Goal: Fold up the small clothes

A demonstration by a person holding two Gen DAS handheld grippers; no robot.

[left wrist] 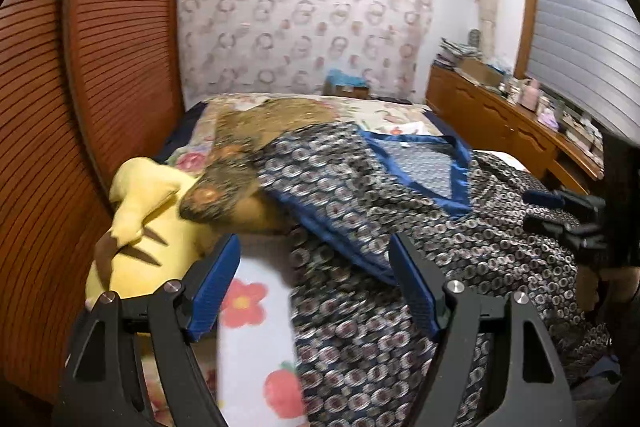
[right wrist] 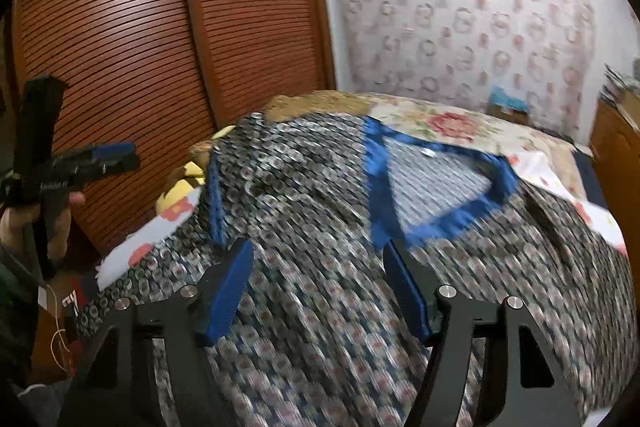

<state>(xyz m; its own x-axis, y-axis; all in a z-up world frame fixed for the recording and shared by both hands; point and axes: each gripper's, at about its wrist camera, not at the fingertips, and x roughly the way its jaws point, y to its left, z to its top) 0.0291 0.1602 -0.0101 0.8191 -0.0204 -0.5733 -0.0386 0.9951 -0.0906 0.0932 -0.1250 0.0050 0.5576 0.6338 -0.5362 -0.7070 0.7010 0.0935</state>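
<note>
right hand-held gripper [right wrist: 318, 291] open | above patterned garment [right wrist: 320, 327] | blue V-neck [right wrist: 432, 187]

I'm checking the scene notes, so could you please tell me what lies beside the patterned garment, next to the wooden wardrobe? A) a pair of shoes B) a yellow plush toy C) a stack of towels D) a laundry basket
B: a yellow plush toy lies left of the patterned garment, against the wardrobe.

Tight left, open right

Yellow plush toy [left wrist: 136, 227] and wardrobe doors [left wrist: 100, 67] block nine o'clock; flat garment [left wrist: 400, 227] leaves twelve to three passable.
</note>
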